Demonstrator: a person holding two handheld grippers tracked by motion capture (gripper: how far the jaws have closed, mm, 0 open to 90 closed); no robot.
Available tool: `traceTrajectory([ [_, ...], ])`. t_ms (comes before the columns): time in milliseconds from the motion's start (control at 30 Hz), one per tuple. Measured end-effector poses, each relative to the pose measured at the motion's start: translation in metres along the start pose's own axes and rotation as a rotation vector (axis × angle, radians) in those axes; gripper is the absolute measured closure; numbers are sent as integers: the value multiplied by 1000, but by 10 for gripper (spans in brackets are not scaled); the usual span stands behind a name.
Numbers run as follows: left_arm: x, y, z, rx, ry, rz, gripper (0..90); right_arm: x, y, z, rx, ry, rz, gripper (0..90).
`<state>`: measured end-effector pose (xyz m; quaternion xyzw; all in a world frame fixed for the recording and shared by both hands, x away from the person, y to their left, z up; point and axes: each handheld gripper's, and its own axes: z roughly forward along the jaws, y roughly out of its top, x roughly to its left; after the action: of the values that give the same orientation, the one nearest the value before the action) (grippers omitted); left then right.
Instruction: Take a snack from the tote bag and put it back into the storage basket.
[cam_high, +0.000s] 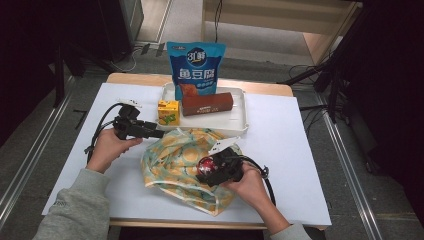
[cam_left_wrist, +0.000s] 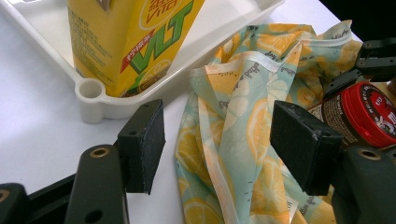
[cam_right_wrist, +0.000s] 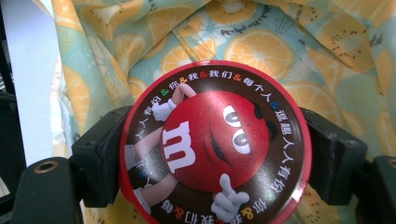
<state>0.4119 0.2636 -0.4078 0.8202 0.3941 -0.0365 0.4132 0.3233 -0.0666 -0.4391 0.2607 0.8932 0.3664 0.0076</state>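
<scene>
In the high view, the left tongs (cam_high: 159, 133) lie at centre left of the frame, held level in the person's left hand (cam_high: 111, 148) and pointing toward the upper left edge of the lemon-print bag (cam_high: 175, 160). In the left gripper view those jaws stand wide apart with nothing between the pads; a fold of the bag lies on the table beyond the gap (whether the pads brush the cloth I cannot tell).

Just above them in the high view, the white tray (cam_high: 240, 122) sits at upper centre on the white table (cam_high: 300, 165). It carries a yellow drink carton (cam_high: 168, 112) at its left corner, a brown roll-shaped packet (cam_high: 207, 104) lying lengthwise, and a blue snack pouch (cam_high: 195, 67) standing at the back.

The bag spreads rumpled over the middle of the frame, just below the tray.

Right of centre, the right tongs (cam_high: 203, 170) hover over the bag, held by the right hand (cam_high: 248, 186). In the right gripper view their jaws sit on either side of a round candy tub (cam_right_wrist: 214, 142) with a red-rimmed lid, the pads touching its sides, with the bag's cloth behind it.
</scene>
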Motion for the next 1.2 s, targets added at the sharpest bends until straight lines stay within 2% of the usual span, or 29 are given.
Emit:
traceTrajectory([
  [167,1,0,0,-2,1,-2,357,1,-1,3,11,-6,-4,197],
  [367,1,0,0,-2,-1,-2,357,-1,-2,7,19,8,7,189],
  [667,1,0,-1,-6,-2,-4,357,0,-1,3,16,-14,-37,218],
  [967,1,0,-2,-14,-9,-6,357,-2,0,-1,11,-15,-41,238],
  [1200,1,0,-3,-16,-12,-5,357,-4,1,-3,8,-13,-24,244],
])
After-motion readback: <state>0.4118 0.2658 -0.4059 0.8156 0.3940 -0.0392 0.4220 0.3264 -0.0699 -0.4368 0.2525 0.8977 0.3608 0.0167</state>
